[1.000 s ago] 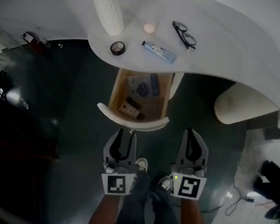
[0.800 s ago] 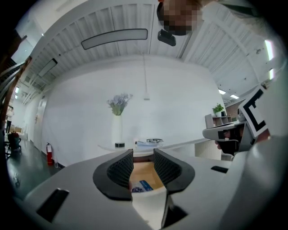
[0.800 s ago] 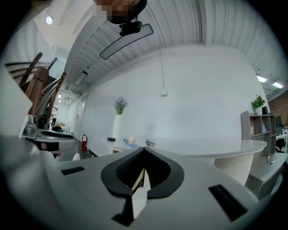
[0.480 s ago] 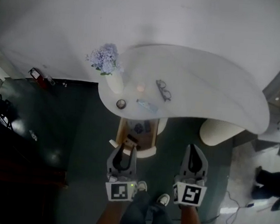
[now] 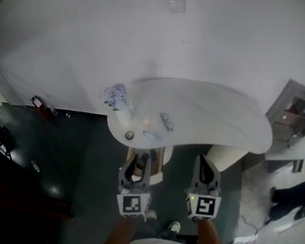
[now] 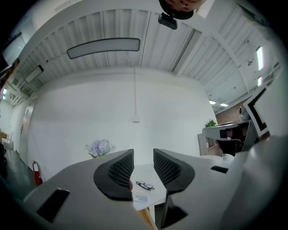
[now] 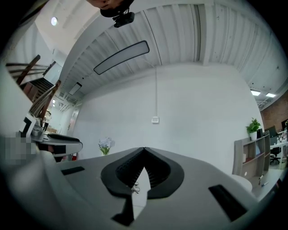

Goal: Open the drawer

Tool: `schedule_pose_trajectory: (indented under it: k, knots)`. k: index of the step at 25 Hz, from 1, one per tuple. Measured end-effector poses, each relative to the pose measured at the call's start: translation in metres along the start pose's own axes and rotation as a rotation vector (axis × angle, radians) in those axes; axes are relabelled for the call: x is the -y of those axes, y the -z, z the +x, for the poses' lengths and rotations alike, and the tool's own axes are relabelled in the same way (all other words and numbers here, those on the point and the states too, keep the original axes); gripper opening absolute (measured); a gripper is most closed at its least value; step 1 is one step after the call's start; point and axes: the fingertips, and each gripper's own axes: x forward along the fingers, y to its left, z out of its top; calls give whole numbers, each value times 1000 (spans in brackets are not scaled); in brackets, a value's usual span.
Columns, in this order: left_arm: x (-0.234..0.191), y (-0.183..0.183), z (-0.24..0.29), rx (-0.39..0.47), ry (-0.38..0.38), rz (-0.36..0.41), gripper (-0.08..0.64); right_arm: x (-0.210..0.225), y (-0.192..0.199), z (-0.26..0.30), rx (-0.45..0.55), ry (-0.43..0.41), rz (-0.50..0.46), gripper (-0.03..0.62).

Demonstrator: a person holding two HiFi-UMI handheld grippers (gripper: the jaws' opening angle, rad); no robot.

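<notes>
Open drawer [image 5: 157,162] juts out from under the bench [image 5: 222,117] edge, taking up the space straight ahead of the left tool [image 5: 140,160]. Bench top near that edge carries a flower vase [image 5: 116,96], glasses [image 5: 167,121] and a tube [image 5: 152,136] — its right half is bare. The bench pedestal [image 5: 228,153] stands just ahead of the right tool [image 5: 203,160]. Dark floor [image 5: 70,154] to the left lies open

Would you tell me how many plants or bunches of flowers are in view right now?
2. The pale flowers stand in a vase at the white table's left end; a green potted plant sits atop the shelf unit at far right. Others may be hidden.
</notes>
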Motion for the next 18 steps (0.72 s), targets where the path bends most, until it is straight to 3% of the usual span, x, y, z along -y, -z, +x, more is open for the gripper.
schedule_pose_trajectory:
  k: [5, 12, 18]
  knots:
    - [8, -37, 7, 59, 43, 35, 138, 1, -33, 1, 63, 0, -17, -6]
    - [14, -62, 16, 111, 53, 61, 133, 0, -51, 5, 113, -3, -26, -6]
    - [12, -72, 18, 150, 32, 31, 4, -9, -50, 7, 114, -29, -27, -6]
